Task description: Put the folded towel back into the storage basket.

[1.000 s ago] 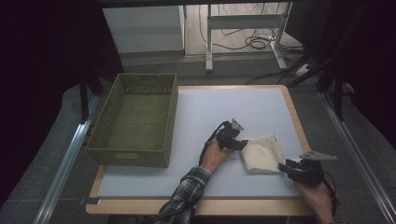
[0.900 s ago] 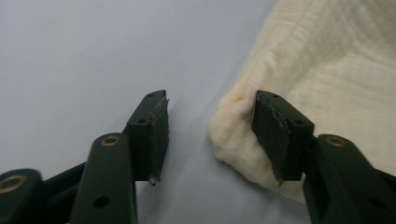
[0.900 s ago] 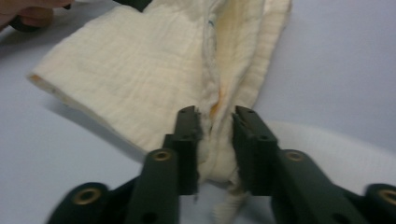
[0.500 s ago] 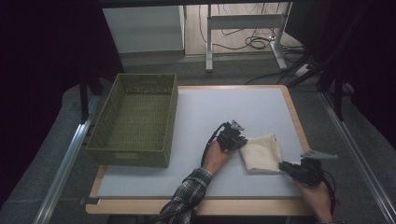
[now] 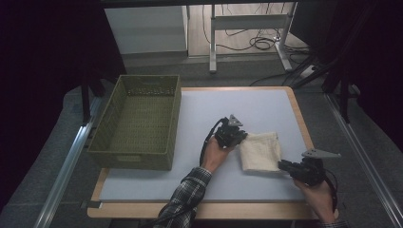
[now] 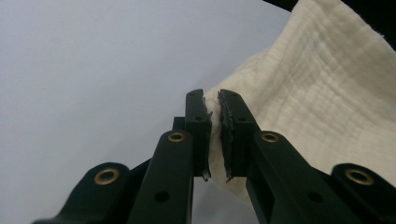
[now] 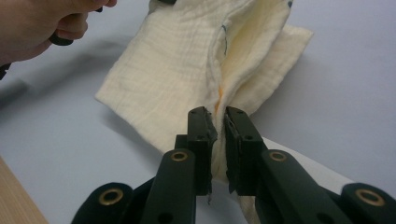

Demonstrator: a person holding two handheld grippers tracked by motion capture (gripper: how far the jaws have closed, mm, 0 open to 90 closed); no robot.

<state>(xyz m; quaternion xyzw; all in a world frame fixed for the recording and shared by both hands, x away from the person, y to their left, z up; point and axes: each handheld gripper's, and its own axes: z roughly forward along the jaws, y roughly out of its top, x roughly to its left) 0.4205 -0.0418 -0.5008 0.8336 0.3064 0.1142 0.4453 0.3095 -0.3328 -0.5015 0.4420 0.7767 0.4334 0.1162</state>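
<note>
High view sets the cream cloth [image 5: 259, 151] folded near the desk's [image 5: 266, 107] right edge, strung between both claws. Left gripper [image 6: 213, 133] is clamped on its left corner, right gripper [image 7: 217, 149] on its near right corner; the cloth's diagonal runs between them. Green basket [image 5: 135, 154] lies well apart, leftward.

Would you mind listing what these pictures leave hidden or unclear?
- Cloth between the left gripper's jaws: covered by the pads, left gripper view.
- Cloth's underside: lies against the table, high view.
- Basket near-wall inside: hidden by its rim, high view.
- Right gripper's pinched cloth edge: covered by the pads, right gripper view.
</note>
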